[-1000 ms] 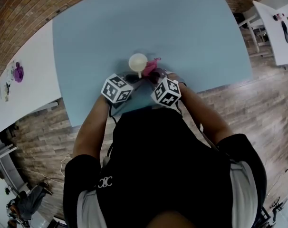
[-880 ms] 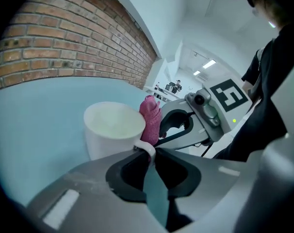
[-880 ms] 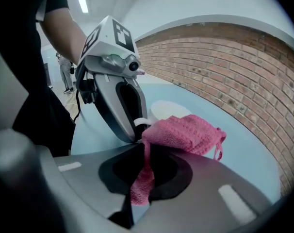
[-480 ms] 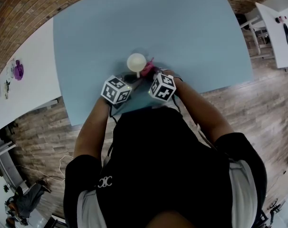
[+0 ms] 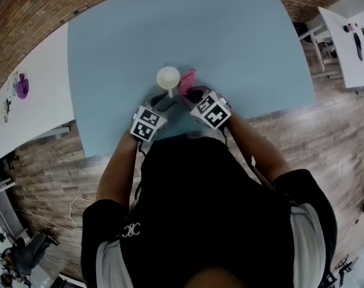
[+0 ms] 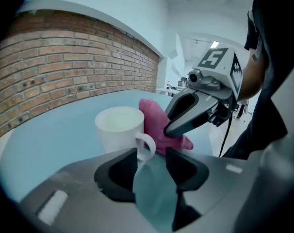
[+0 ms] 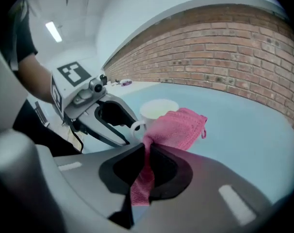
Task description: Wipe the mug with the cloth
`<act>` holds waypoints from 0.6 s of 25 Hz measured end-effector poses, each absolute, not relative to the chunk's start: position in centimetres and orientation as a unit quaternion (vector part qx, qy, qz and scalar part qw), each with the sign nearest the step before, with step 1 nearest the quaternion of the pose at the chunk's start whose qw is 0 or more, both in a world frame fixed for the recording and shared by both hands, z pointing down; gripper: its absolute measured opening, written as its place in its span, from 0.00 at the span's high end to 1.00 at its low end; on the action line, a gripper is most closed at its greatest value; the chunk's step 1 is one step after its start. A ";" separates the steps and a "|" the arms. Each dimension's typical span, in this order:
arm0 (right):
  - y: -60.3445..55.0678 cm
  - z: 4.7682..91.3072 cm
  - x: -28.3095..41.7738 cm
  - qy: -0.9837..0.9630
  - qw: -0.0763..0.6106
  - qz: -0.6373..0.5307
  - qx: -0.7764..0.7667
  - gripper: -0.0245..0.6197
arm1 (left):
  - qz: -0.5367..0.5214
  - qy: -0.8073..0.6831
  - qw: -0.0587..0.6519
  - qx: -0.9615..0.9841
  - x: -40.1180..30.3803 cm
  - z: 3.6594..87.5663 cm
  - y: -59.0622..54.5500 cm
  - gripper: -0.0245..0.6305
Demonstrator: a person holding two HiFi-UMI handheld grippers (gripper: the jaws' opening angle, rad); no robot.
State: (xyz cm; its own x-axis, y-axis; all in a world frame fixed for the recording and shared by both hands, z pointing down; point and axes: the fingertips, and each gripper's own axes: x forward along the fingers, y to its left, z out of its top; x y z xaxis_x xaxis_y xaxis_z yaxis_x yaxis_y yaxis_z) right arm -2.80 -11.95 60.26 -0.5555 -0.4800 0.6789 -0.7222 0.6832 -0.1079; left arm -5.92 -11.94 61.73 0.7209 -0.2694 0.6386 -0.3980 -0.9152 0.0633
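A white mug (image 5: 168, 76) stands upright on the light blue table (image 5: 242, 35), its handle (image 6: 146, 147) pointing toward me. My left gripper (image 5: 164, 102) sits just behind that handle. Its jaws are opening, and in the left gripper view (image 6: 152, 157) only bare table shows in the gap; the handle is at the tips, not pinched. My right gripper (image 7: 148, 152) is shut on a pink cloth (image 7: 178, 127). The cloth (image 5: 187, 80) hangs out in front of the jaws, right beside the mug (image 7: 158, 108).
The table's near edge (image 5: 170, 140) lies under my forearms. A white table (image 5: 32, 101) with small coloured items stands to the left, and another white table (image 5: 350, 41) to the far right. Brick-patterned floor surrounds them.
The left gripper has drawn back toward me, away from the mug handle. The right gripper with the cloth shifted slightly. The mug stayed in place.
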 end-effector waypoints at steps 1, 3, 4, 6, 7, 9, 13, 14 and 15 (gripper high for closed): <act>-11.7 59.8 -2.9 -0.858 0.305 0.212 0.354 0.90 | 0.316 -0.196 0.101 0.923 -6.3 61.3 -12.0 0.66; -11.4 58.7 -3.6 -0.852 0.277 0.257 0.361 0.90 | 0.299 -0.220 0.109 0.922 -7.1 60.6 -11.9 0.67; -11.4 57.9 -4.1 -0.851 0.260 0.279 0.362 0.90 | 0.297 -0.230 0.113 0.920 -7.5 60.6 -11.7 0.68; -11.8 56.6 -5.0 -0.844 0.226 0.322 0.365 0.90 | 0.296 -0.244 0.123 0.915 -8.4 60.8 -11.2 0.73; -12.1 56.2 -5.3 -0.835 0.209 0.350 0.369 0.90 | 0.294 -0.250 0.129 0.914 -8.7 60.9 -10.9 0.73; -13.0 56.1 -5.6 -0.805 0.167 0.423 0.381 0.90 | 0.287 -0.263 0.144 0.910 -9.5 61.1 -10.4 0.73; -14.4 56.4 -5.8 -0.746 0.097 0.520 0.405 0.90 | 0.278 -0.289 0.171 0.900 -11.3 61.6 -9.6 0.73; -14.5 56.4 -6.0 -0.744 0.095 0.517 0.412 0.90 | 0.277 -0.295 0.176 0.897 -11.9 61.6 -9.5 0.73; -14.4 56.4 -6.3 -0.746 0.100 0.507 0.420 0.90 | 0.276 -0.300 0.181 0.895 -12.5 61.6 -9.4 0.74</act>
